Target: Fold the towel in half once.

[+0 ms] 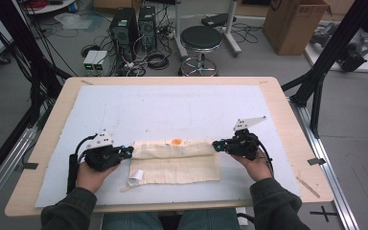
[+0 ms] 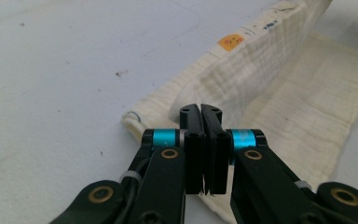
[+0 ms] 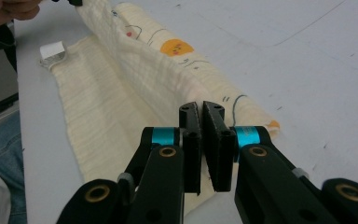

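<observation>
Both my claws are clamped on the cream cloth (image 1: pixel 175 163): left gripper (image 1: pixel 128 152) pinching its left end, right gripper (image 1: pixel 216 144) its right end, the cloth stretched between them. I judge one fold partly done, the lifted edge not yet laid down. White mat (image 1: pixel 172 110) beyond is bare; nothing blocks me.

The cloth (image 1: pixel 175 161) is showing a pale cream weave with fine ribbed lines, an orange round print (image 1: pixel 176 142) near its folded edge, thin dark-blue squiggles, and a white tag (image 1: pixel 135 176) at 1 corner. The desk (image 1: pixel 172 110) is wearing a light blue-grey mat inside a pale wooden rim. The left gripper (image 2: pixel 200 111) and the right gripper (image 3: pixel 201 108) are showing black jaws, each with 2 bright turquoise bands and brass-coloured rivets.
</observation>
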The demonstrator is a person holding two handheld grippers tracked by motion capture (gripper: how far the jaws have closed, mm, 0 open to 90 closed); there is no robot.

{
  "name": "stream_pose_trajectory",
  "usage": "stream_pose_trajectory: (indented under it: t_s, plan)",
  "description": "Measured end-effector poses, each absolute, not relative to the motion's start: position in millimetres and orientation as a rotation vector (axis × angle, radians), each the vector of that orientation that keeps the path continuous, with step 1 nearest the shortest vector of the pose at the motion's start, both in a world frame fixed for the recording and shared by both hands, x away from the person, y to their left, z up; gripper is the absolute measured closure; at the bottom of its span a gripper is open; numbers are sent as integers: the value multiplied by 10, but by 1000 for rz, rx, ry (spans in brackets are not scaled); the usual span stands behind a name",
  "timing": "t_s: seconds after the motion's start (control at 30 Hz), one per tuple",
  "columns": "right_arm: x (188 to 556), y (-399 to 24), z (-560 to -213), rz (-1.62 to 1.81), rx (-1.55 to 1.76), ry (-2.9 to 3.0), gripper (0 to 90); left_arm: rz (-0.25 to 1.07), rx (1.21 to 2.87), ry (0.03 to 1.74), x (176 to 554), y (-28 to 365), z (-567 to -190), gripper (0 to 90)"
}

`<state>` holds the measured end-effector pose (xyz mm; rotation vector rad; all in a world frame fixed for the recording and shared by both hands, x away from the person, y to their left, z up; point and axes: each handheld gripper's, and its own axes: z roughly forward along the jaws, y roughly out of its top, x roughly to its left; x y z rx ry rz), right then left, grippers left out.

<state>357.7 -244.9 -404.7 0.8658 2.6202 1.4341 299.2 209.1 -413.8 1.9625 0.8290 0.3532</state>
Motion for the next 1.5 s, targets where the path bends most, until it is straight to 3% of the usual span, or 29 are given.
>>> stream_pose_trajectory:
  t_s: [0.7,0.87,1.07,1.2,1.4,1.5]
  plan:
    - [3276,-2452,-4119,1413,815,2661,853,302,2005,772,2675,2125,-4254,870]
    - [3202,-2487,-4115,1436,809,2667,772,260,1960,722,2639,2182,-4183,706]
    - [3146,-2519,-3995,1467,780,2647,709,251,1935,720,2689,2185,-4120,641]
    - [3144,-2427,-4058,1431,761,2687,701,244,1966,732,2743,2098,-4181,647]
    - [3133,-2249,-4216,1331,690,2780,718,196,2077,674,2762,1963,-4297,760]
    - [3115,-2215,-4267,1291,673,2804,727,192,2104,666,2748,1968,-4332,771]
